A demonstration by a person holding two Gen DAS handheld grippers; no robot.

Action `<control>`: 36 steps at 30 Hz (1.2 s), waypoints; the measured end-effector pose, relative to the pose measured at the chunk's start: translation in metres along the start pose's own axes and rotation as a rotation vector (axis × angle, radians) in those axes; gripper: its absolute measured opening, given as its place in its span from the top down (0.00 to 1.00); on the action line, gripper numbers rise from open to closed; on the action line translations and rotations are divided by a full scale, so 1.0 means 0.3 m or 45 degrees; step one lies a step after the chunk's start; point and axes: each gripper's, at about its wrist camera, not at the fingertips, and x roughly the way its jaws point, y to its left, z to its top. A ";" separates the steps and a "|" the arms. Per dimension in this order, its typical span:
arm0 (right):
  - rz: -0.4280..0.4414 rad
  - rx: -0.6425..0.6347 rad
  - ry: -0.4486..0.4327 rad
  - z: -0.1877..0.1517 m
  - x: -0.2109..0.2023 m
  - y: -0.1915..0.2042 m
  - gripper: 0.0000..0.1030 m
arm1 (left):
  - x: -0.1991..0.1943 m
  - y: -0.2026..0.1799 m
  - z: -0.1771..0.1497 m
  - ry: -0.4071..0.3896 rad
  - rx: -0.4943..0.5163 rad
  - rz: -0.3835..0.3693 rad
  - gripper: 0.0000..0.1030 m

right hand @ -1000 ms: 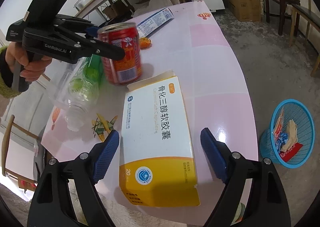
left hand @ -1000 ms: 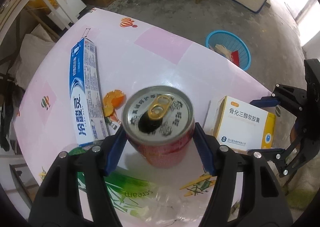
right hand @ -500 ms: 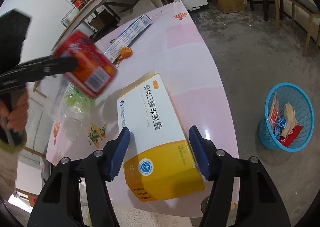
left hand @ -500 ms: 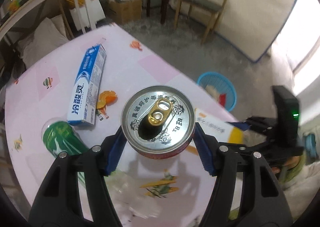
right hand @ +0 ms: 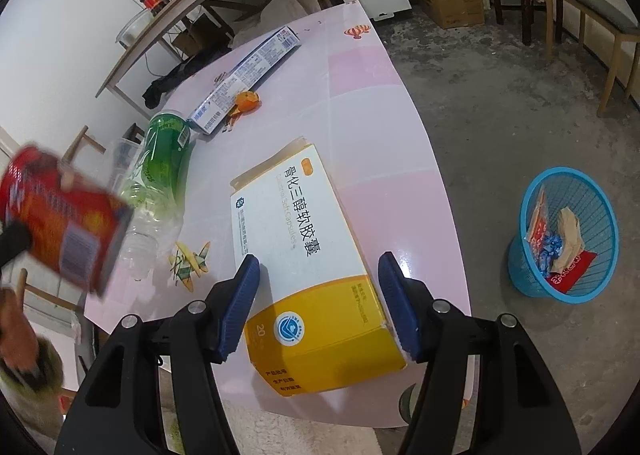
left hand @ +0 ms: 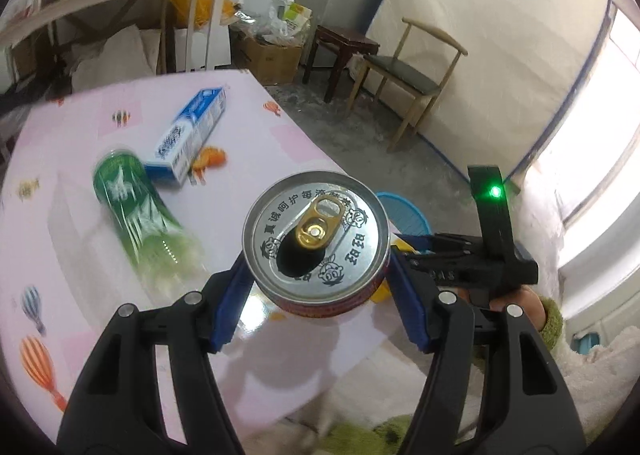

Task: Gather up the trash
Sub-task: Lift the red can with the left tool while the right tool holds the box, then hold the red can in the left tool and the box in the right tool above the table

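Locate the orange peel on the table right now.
In the right wrist view, the orange peel lies far back on the pink table, touching the toothpaste box, beyond the green bottle.

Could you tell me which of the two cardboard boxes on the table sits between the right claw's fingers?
The white-and-yellow medicine box, between the right claw's blue fingers. The blue toothpaste box lies farther back, beside the orange peel.

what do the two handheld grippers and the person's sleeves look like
Both grippers are matte black plastic frames with silver rivet pins at the joints and ribbed blue pads on the fingertips: the left gripper, the right gripper. Seen from the left camera, the right gripper's body carries an upright black block with a glowing green light and small white lettering, too blurred to read. The sleeve is fuzzy green.
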 end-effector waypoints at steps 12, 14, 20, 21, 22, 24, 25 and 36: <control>-0.127 -0.088 0.005 0.006 -0.028 0.045 0.41 | 0.114 -0.042 -0.211 -0.083 0.074 0.172 0.39; -0.137 -0.095 0.008 0.006 -0.039 0.048 0.41 | 0.113 -0.055 -0.229 -0.122 0.103 0.189 0.39; -0.144 -0.136 -0.008 0.006 -0.069 0.074 0.36 | 0.136 -0.092 -0.245 -0.143 0.179 0.183 0.39; -0.145 -0.145 -0.011 0.007 -0.074 0.079 0.36 | 0.138 -0.093 -0.251 -0.144 0.174 0.174 0.39; -0.145 -0.154 -0.012 0.008 -0.076 0.084 0.35 | 0.135 -0.097 -0.255 -0.149 0.169 0.169 0.39; -0.150 -0.192 -0.001 0.011 -0.077 0.100 0.32 | 0.136 -0.092 -0.255 -0.156 0.165 0.157 0.39; -0.156 -0.208 0.002 0.012 -0.076 0.107 0.32 | 0.135 -0.091 -0.255 -0.158 0.164 0.154 0.39; -0.160 -0.310 0.088 0.038 -0.040 0.142 0.28 | 0.138 -0.092 -0.271 -0.188 0.183 0.133 0.40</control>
